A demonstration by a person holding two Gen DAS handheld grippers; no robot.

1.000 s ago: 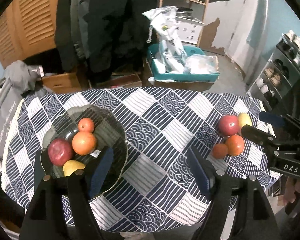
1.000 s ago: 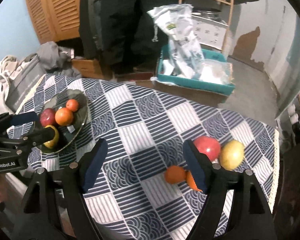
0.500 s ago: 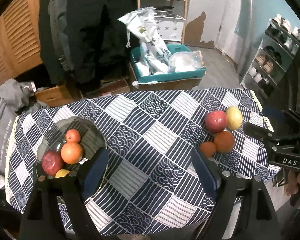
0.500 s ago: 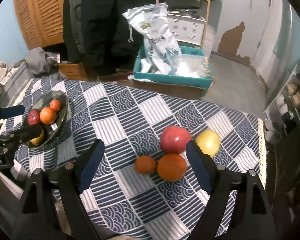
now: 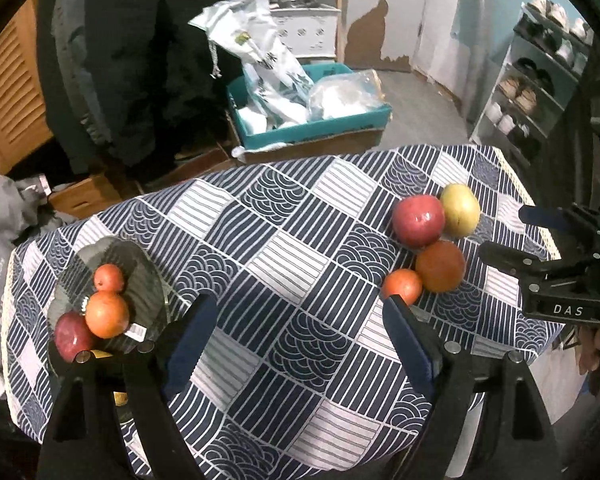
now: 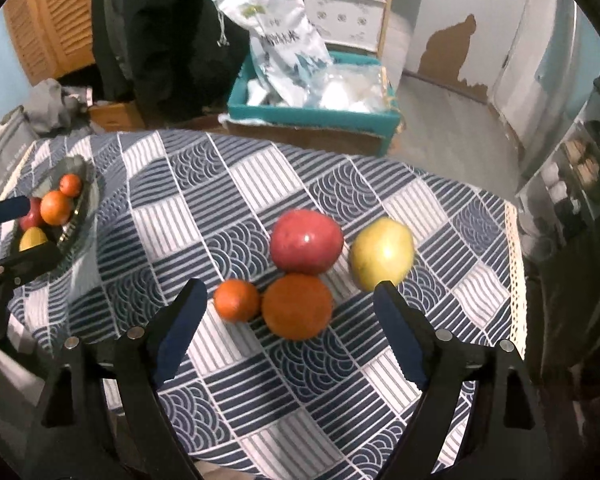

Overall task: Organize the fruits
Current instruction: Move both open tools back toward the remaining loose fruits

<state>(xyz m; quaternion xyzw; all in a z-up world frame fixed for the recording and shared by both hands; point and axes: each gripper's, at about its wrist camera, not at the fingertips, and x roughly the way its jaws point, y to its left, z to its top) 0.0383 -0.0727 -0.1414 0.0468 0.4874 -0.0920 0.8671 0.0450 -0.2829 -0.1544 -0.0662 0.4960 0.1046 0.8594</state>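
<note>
Because four loose fruits cluster on the blue-and-white patterned tablecloth (image 6: 236, 184) just ahead, the right gripper (image 6: 286, 320) hangs over them, jaws having just been opening, nothing between. Nearest is the large round orange (image 6: 297, 306) (no long axis, so no preferred approach); the yellow pear-like fruit (image 6: 381, 252) stands roughly upright. Likewise wide and empty, the left gripper (image 5: 300, 334) hovers beside the dark glass plate (image 5: 140, 264) that already holds fruit.

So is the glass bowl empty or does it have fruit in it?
It has fruit: the glass bowl holds two oranges, a red apple and something yellow.
</note>
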